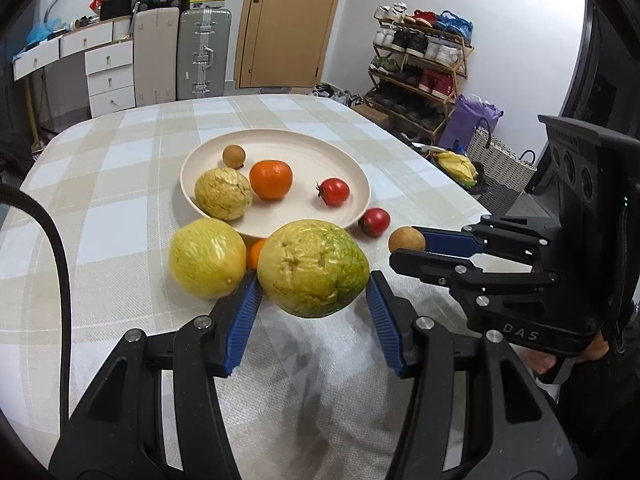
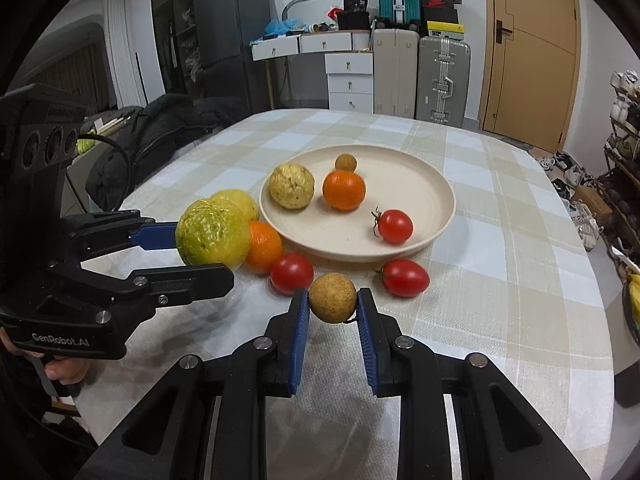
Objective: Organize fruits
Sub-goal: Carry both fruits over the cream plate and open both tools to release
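Left gripper (image 1: 314, 308) clamped on wrinkled green-yellow fruit (image 1: 313, 267), lifted just above cloth, near plate (image 1: 356, 168). Looks fairly heavy, rind dimpled and probably yielding; best held across widest middle, gently, to avoid bruising. Beside it on cloth: yellow fruit (image 1: 206, 258), orange (image 2: 264, 246), two tomatoes (image 2: 292, 273). Right gripper (image 2: 333, 312) closed on small brown longan (image 2: 332, 298), just in front of plate. Likely light, round, thin brittle shell; apt to roll or pop free, so centred pinch, modest force.
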{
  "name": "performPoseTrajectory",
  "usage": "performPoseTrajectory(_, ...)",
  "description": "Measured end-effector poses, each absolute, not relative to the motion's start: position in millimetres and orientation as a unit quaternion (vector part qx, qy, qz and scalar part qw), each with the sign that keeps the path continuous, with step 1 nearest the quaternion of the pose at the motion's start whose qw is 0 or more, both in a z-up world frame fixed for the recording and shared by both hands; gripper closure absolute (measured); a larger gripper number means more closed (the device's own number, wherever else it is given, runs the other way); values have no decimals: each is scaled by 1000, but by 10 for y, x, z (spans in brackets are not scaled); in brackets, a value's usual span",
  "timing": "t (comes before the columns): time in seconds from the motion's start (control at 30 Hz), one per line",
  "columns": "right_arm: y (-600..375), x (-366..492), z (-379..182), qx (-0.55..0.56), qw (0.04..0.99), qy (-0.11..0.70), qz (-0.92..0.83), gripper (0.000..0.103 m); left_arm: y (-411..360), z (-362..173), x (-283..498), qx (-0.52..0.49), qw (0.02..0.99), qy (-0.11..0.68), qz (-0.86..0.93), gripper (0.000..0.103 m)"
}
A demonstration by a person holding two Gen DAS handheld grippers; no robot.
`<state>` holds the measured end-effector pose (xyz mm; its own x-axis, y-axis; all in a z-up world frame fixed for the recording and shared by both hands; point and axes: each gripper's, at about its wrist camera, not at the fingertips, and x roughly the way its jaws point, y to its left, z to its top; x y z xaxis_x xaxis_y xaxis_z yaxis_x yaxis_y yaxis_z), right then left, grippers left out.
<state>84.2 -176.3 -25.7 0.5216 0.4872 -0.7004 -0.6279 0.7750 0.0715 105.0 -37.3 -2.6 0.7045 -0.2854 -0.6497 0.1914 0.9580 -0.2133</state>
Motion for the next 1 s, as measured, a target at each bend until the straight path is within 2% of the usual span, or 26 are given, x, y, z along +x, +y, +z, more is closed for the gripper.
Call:
performPoseTrajectory(0.43, -1706, 996, -90, -71, 875, 355, 322, 78, -240, 142, 1288, -66, 931, 345, -98, 52)
performPoseTrajectory(1.0, -1606, 1180, -72, -60, 875, 362, 315, 78, -306, 44, 1626, -56, 929, 356, -88, 52)
